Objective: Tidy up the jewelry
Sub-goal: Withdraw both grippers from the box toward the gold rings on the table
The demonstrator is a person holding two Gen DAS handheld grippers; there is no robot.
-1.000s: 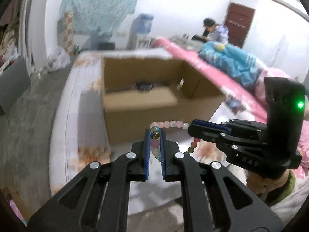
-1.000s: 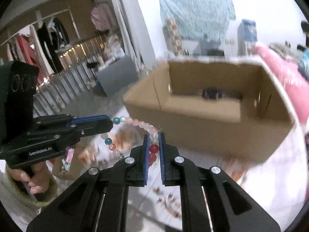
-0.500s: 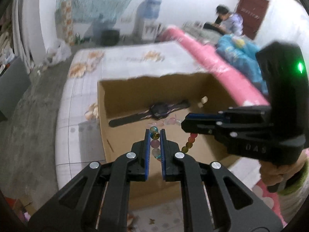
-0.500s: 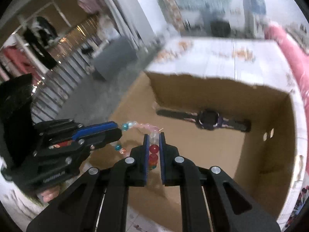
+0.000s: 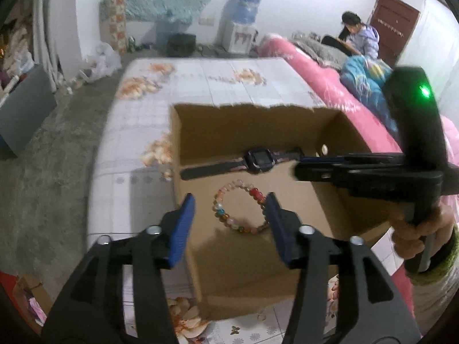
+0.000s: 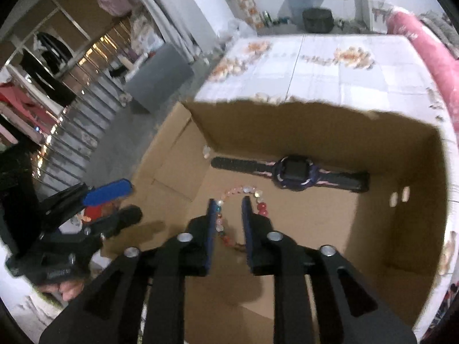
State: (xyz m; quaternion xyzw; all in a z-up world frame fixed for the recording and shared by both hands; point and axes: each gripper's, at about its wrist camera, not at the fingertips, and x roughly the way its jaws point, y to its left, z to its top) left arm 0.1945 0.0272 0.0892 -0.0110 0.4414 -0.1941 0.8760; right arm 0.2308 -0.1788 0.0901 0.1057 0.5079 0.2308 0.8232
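Note:
A beaded bracelet [image 5: 239, 210] of pink, red and teal beads lies loose on the floor of an open cardboard box [image 5: 258, 117]. A dark wristwatch [image 5: 258, 159] lies flat behind it; both also show in the right wrist view, bracelet [image 6: 243, 192] and watch [image 6: 295, 172]. My left gripper [image 5: 229, 215] is open and empty above the bracelet. My right gripper [image 6: 229, 213] is open over the bracelet, which lies between and beyond its fingers. The right gripper also shows at the right of the left wrist view [image 5: 321, 166].
The box [image 6: 315, 120] stands on a white floral-print bed cover [image 5: 218, 77]. A pink blanket [image 5: 315, 77] runs along the right with a person [image 5: 358, 34] sitting beyond. Grey floor [image 5: 43, 157] and a grey cabinet lie to the left.
Both grippers were shut on the bracelet and carried it over the box. Both have now opened, and the bracelet lies on the box floor in front of the watch.

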